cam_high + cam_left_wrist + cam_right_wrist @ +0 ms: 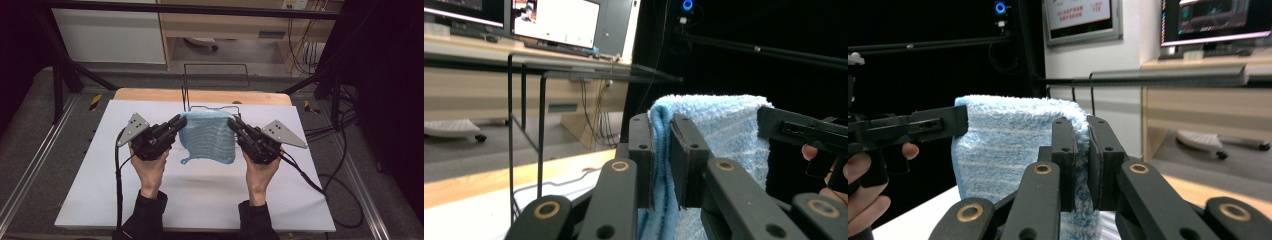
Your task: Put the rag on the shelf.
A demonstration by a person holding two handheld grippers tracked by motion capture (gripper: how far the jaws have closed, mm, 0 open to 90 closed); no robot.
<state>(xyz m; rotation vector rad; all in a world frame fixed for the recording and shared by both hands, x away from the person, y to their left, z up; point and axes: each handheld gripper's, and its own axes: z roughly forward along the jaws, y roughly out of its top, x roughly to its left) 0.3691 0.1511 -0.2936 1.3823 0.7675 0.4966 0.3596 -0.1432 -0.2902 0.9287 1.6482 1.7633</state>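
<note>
A light blue towel [207,137] hangs in the air over the white table [200,195], folded over, with a small loop at its lower left corner. My left gripper [178,121] is shut on the towel's upper left corner. In the left gripper view the cloth [719,125] is pinched between the two black jaws of that gripper [663,160]. My right gripper [233,122] is shut on the upper right corner; the right gripper view shows the towel [1008,135] clamped in its own gripper [1082,160]. Both hands hold the grippers at about the same height.
A black wire rack [216,85] stands at the far edge of the table behind the towel. A wooden board [150,95] lies under the white sheet at the back. Cables [320,185] trail from each gripper. Desks and monitors [554,22] stand beyond the table.
</note>
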